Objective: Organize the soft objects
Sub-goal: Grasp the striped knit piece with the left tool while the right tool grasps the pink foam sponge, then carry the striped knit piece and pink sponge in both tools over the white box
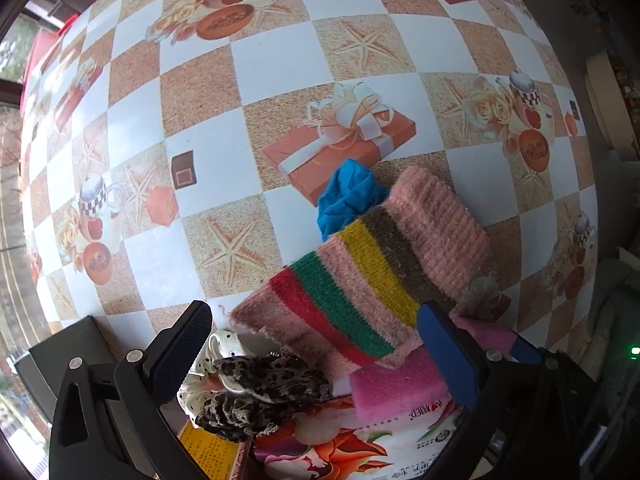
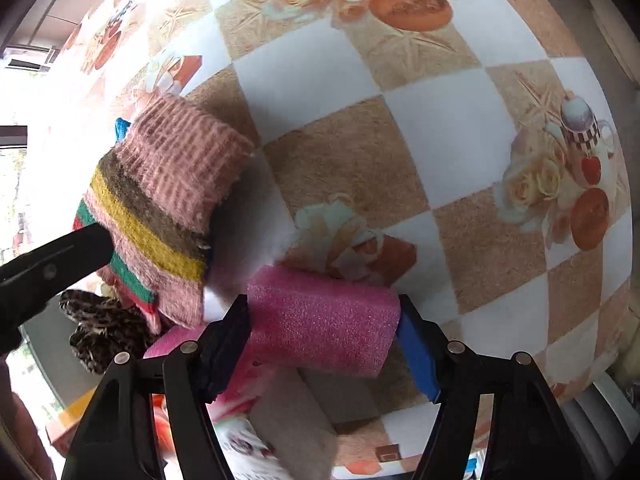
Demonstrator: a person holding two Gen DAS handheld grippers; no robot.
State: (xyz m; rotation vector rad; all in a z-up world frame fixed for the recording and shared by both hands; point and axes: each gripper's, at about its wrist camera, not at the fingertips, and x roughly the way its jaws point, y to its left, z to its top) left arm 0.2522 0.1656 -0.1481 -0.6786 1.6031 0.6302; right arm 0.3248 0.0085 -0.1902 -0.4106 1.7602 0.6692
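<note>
While my right gripper was clamped on the pink sponge near the table's front edge, my left gripper stood with jaws apart around the striped sock, not pressing it; I judged the sponge might spring free if squeezed off-centre; the sock's overhanging end could drag the scrunchie.

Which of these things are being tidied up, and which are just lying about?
Part of the job:
- striped sock
- pink sponge, between the right tongs
- blue cloth
- leopard scrunchie
- dotted scrunchie
- left tongs, over the pile

Just lying about:
- patterned tablecloth
- flowered box
</note>
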